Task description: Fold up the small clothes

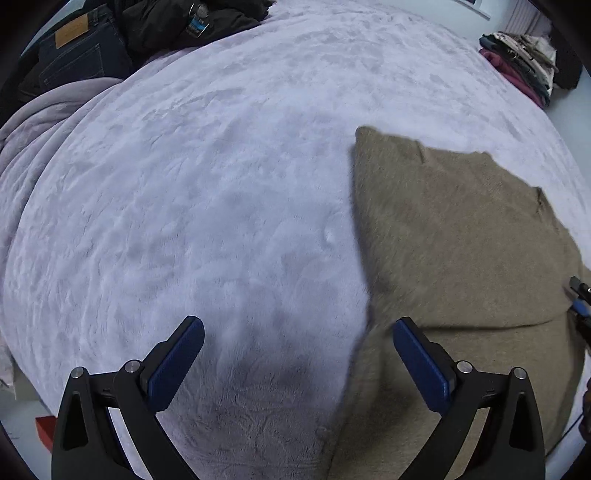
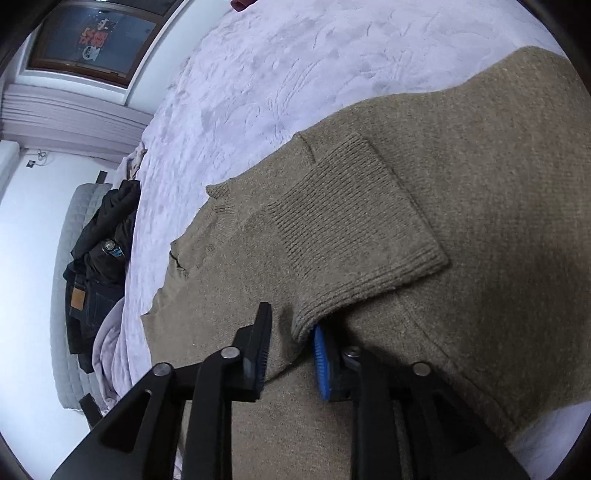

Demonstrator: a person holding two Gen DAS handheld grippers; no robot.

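The brown sweater (image 2: 461,192) lies flat on the pale fleece blanket (image 1: 207,177) that covers the bed, and one sleeve (image 2: 354,229) is folded across its body, the ribbed cuff resting well inside the sweater's outline. That placement reads as a fold just laid.

The right gripper (image 2: 291,354) sits at the sleeve's near end with its fingers a narrow way apart. The knit bulges down between them and looks slack, not pinched, though the fold hides the contact on the blue pad, so a light touch there cannot be ruled out.

The left gripper (image 1: 299,365) hangs above the blanket just beside the sweater's left edge, fingers spread wide and holding nothing, probably clear of the cloth to leave the other hand room.

The sweater's left edge runs straight and its far corner lies flat. Left of the sweater the blanket is bare and broad. Jeans (image 1: 74,55) and a dark jacket (image 1: 177,22) lie far off at the blanket's far-left edge; a stack of folded clothes (image 1: 524,62) sits beyond the sweater at the far right.
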